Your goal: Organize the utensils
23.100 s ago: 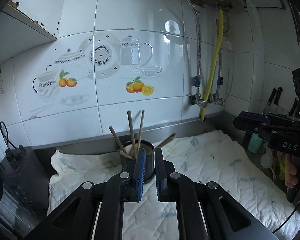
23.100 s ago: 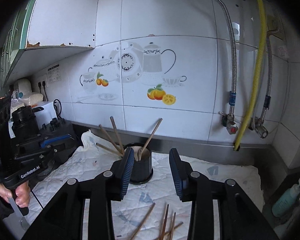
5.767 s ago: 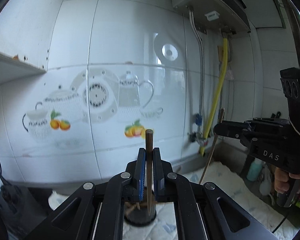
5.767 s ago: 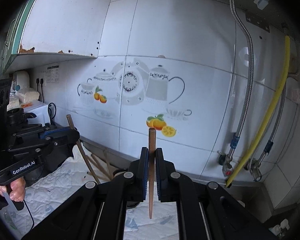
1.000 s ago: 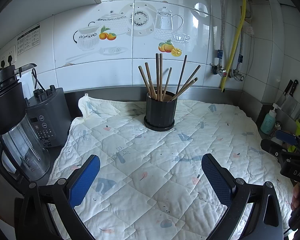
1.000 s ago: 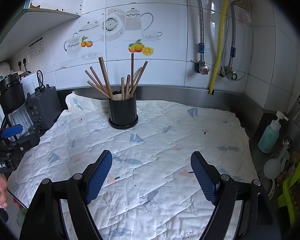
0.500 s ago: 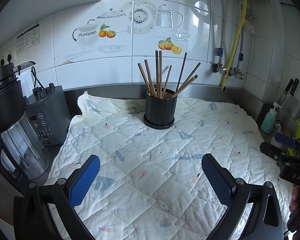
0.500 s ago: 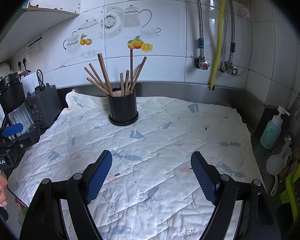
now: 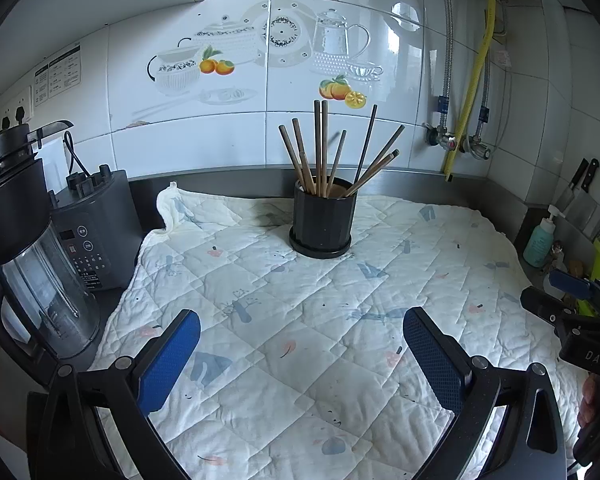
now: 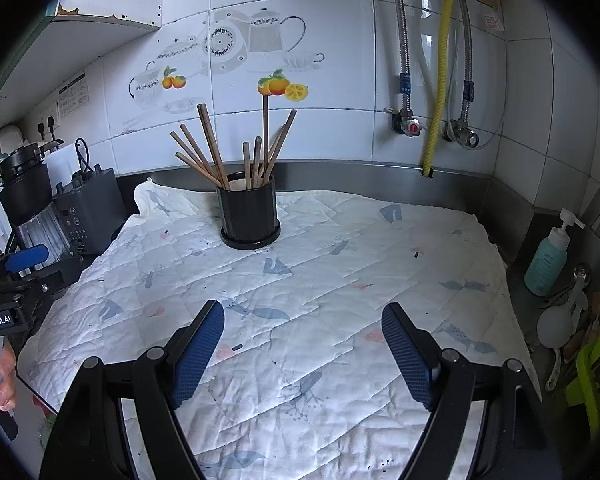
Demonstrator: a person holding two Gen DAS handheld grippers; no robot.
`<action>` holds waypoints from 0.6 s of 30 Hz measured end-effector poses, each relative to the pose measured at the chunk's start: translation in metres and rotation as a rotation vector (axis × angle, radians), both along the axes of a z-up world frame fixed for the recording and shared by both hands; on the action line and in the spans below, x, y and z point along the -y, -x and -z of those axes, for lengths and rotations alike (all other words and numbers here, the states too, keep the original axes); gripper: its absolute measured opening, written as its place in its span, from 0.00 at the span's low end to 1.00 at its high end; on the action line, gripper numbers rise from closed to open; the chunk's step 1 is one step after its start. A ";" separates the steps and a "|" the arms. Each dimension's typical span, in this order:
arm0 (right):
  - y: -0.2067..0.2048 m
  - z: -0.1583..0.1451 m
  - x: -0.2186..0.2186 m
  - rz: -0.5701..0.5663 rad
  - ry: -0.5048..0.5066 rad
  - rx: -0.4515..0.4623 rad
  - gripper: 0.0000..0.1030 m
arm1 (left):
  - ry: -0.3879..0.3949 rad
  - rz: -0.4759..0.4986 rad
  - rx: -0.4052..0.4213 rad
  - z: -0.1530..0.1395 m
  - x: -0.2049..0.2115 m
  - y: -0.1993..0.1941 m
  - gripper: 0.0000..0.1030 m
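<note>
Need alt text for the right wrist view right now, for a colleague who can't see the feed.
Black holder full of wooden chopsticks stands upright on a quilted white cloth near the tiled back wall. The right tongs hang open and empty in the foreground, with a blender at left and a soap bottle at right.

A black ribbed pot (image 9: 323, 222) holds brown chopsticks (image 9: 321, 148). Under it lies a white quilted cloth (image 9: 300, 320) printed with pale blue and pink motifs. Behind the pot, white tiles (image 9: 228, 80) carry grey teapots and orange fruit. Both tongs have blue pads (image 9: 168, 360) on black arms.
</note>
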State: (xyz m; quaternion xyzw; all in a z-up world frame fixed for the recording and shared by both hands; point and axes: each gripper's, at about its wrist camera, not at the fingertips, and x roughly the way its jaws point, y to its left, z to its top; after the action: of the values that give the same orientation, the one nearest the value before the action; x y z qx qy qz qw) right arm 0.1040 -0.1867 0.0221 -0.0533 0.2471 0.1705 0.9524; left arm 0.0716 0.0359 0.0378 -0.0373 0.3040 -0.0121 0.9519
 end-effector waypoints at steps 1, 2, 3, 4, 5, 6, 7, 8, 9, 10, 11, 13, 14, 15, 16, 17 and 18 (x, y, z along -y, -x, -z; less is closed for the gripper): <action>0.000 0.000 0.000 0.000 -0.001 0.000 0.86 | 0.000 -0.001 -0.001 0.000 0.000 0.000 1.00; -0.001 0.000 0.000 -0.001 0.000 -0.001 0.86 | 0.000 -0.001 -0.001 0.000 0.000 0.000 1.00; 0.000 0.000 0.000 -0.001 0.000 -0.001 0.86 | -0.001 -0.002 -0.002 0.000 0.000 0.000 1.00; 0.000 0.000 0.000 -0.002 -0.001 0.001 0.86 | -0.001 -0.003 -0.002 0.000 0.000 0.000 1.00; 0.000 0.000 0.000 -0.002 0.000 0.001 0.86 | 0.000 -0.002 -0.002 0.000 -0.001 0.000 1.00; 0.000 0.000 0.000 -0.001 0.000 0.000 0.86 | 0.000 -0.003 -0.003 0.000 -0.001 0.000 1.00; 0.000 0.000 0.000 -0.003 0.000 0.000 0.86 | -0.002 -0.003 -0.003 0.000 -0.001 0.000 1.00; 0.000 0.000 -0.001 -0.005 0.001 0.001 0.86 | -0.002 -0.003 -0.004 0.000 -0.001 0.000 1.00; 0.001 0.000 -0.001 -0.006 0.002 0.002 0.86 | -0.002 -0.002 -0.004 0.001 -0.001 0.000 1.00; 0.001 0.000 -0.001 -0.008 0.004 0.003 0.86 | -0.002 -0.003 -0.004 0.001 -0.001 0.000 1.00; 0.001 0.000 -0.002 -0.009 0.005 0.005 0.86 | -0.002 -0.003 -0.004 0.001 -0.001 0.000 1.00; 0.002 0.000 -0.002 -0.012 0.006 0.008 0.86 | 0.000 -0.001 -0.004 0.001 -0.001 0.000 1.00; 0.002 0.000 -0.002 -0.014 0.006 0.008 0.86 | 0.000 -0.001 -0.005 0.001 -0.001 0.001 1.00; 0.003 0.000 -0.002 -0.014 0.005 0.008 0.86 | 0.000 -0.001 -0.006 0.002 -0.001 0.001 1.00; 0.003 0.000 -0.002 -0.014 0.005 0.008 0.86 | 0.000 0.000 -0.007 0.002 -0.001 0.000 1.00; 0.003 0.000 -0.002 -0.014 0.005 0.008 0.86 | 0.000 0.001 -0.008 0.003 -0.001 0.000 1.00; 0.003 0.000 -0.002 -0.014 0.005 0.007 0.86 | 0.000 0.003 -0.009 0.003 0.000 0.000 1.00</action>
State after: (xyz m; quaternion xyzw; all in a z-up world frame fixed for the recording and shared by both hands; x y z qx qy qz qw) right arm 0.1013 -0.1846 0.0218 -0.0581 0.2438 0.1762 0.9519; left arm 0.0714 0.0363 0.0345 -0.0372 0.3082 -0.0132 0.9505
